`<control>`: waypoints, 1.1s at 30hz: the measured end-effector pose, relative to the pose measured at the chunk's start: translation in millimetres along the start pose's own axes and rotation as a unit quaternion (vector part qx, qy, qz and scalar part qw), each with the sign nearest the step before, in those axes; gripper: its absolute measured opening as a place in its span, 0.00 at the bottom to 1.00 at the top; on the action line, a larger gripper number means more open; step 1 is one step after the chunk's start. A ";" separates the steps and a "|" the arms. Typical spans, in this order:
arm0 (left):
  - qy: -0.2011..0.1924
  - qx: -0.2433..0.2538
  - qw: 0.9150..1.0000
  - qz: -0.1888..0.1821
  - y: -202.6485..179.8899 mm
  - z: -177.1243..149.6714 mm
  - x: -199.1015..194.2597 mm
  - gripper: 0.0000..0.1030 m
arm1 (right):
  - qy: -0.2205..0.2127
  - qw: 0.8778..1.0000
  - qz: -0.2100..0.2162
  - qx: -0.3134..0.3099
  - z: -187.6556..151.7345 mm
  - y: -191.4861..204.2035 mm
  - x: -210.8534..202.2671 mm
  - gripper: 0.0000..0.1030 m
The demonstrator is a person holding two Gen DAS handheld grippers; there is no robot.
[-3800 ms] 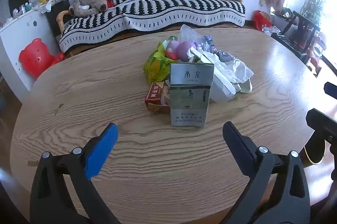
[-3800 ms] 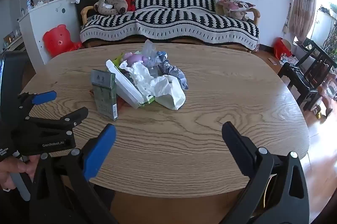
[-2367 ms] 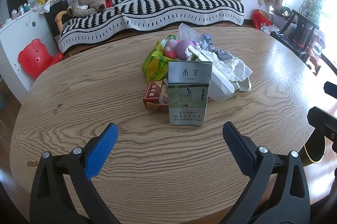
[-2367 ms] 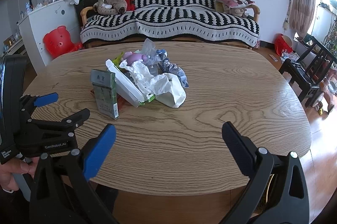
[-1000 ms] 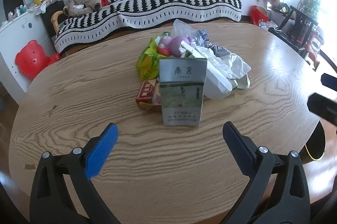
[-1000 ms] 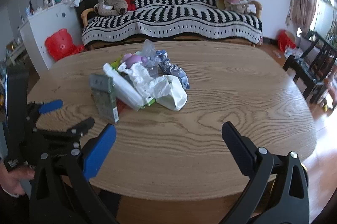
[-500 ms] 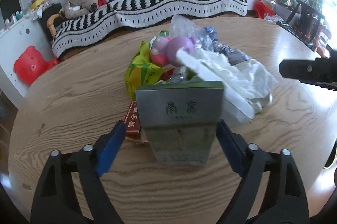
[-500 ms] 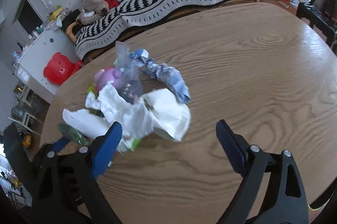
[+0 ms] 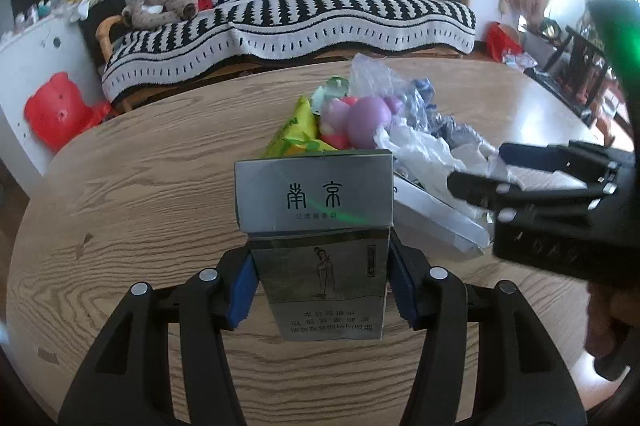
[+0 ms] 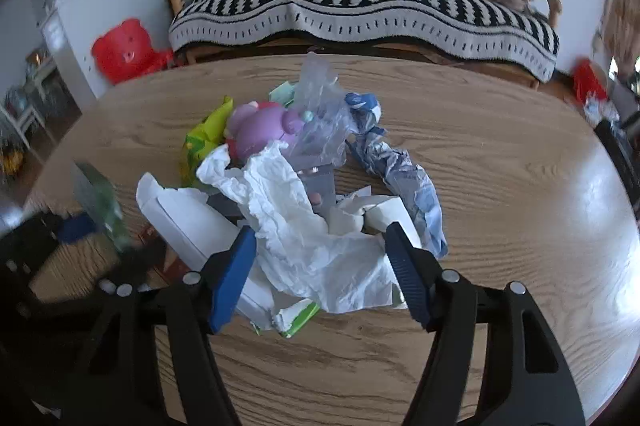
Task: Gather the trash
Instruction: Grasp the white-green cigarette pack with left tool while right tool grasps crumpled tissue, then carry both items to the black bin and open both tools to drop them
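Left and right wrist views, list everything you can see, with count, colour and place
cigarette pack: one, grey-green, upright on table, between left pads
white tissue: one, crumpled, between right pads
white carton: one, pile's left
purple toy: one, pile's far side
yellow-green wrapper: one, beside toy
clear bag: one, over toy
blue-white wrapper: one, pile's right
table: one, light wood
sofa: one, black-white stripes, behind
red bear stool: one, floor, left
left gripper: closing around pack
right gripper: closing around tissue
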State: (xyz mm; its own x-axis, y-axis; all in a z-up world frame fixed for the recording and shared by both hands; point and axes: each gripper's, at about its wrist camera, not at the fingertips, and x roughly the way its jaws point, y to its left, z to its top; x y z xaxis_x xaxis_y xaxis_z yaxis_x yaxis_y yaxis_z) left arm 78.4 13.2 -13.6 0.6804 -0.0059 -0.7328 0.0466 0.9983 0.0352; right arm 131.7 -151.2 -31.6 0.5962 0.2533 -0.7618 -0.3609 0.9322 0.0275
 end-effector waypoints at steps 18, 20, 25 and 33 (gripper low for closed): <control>0.017 -0.037 0.998 -0.037 7.3 0.6 -10.6 0.54 | -0.002 1.000 0.029 0.010 -0.3 1.9 4.0 0.12; 0.008 -0.030 0.999 -0.034 1.7 1.7 -14.8 0.54 | -0.022 0.998 0.044 0.043 2.5 -12.1 -10.4 0.09; -0.001 -0.025 0.998 -0.049 -14.3 5.4 -23.9 0.54 | -0.068 0.989 0.066 0.114 -6.8 -57.1 -58.0 0.08; -0.019 0.013 0.994 -0.103 -83.1 13.8 -40.5 0.54 | -0.106 0.977 0.016 0.186 -70.0 -151.4 -146.7 0.08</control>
State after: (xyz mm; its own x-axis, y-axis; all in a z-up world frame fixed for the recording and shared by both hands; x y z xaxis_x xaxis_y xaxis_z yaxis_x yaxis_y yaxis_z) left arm 57.1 -70.3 22.5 0.6819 -0.2133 -0.6996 0.2064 0.9738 -0.0957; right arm 48.7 -347.6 30.7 0.7386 0.2951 -0.6061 -0.1197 0.9422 0.3128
